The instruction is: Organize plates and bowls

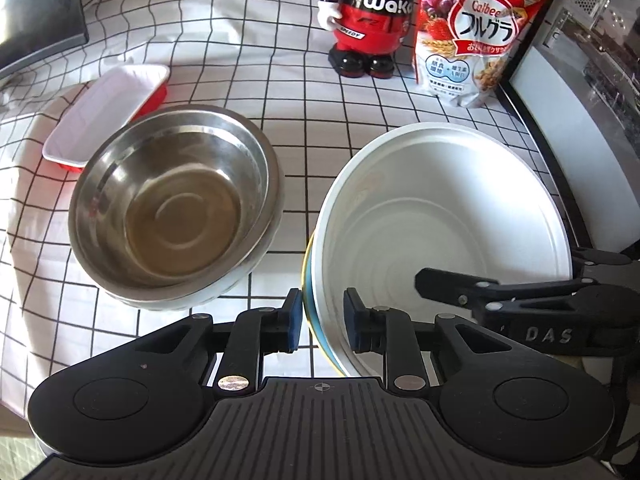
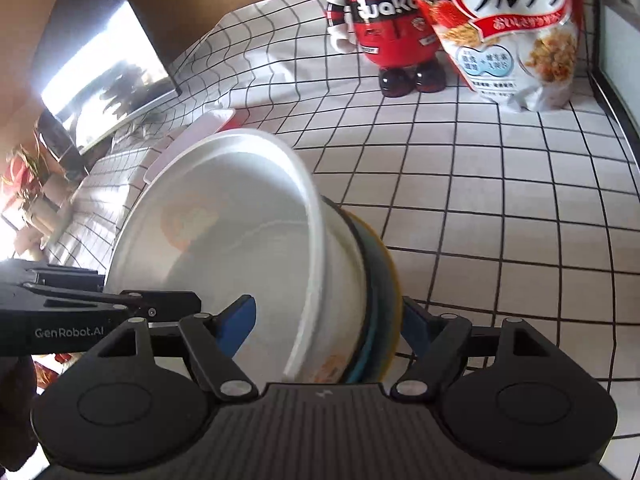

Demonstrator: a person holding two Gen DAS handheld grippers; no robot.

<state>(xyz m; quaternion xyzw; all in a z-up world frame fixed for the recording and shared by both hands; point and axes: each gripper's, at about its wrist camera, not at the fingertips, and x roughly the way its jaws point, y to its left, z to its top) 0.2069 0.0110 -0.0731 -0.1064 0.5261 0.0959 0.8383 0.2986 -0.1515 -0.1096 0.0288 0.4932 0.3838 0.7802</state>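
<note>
A white bowl point(image 1: 440, 216) sits nested in a yellow and blue bowl point(image 1: 309, 280). My left gripper point(image 1: 322, 320) is shut on the near rim of this stack, one pad outside and one inside. My right gripper point(image 2: 328, 328) is shut on the same stack's rim point(image 2: 312, 240) from the other side; the stack is tilted in the right wrist view, with the yellow and blue bowl point(image 2: 384, 300) outside. A steel bowl point(image 1: 176, 208) stands on the table to the left. A white and red rectangular dish point(image 1: 108, 116) lies behind it.
The table has a white cloth with a black grid point(image 1: 280, 80). A red figurine point(image 1: 368, 16) and a cereal bag point(image 1: 476, 32) stand at the back. A dark appliance point(image 1: 580, 100) borders the right edge. A monitor point(image 1: 36, 12) is at the far left.
</note>
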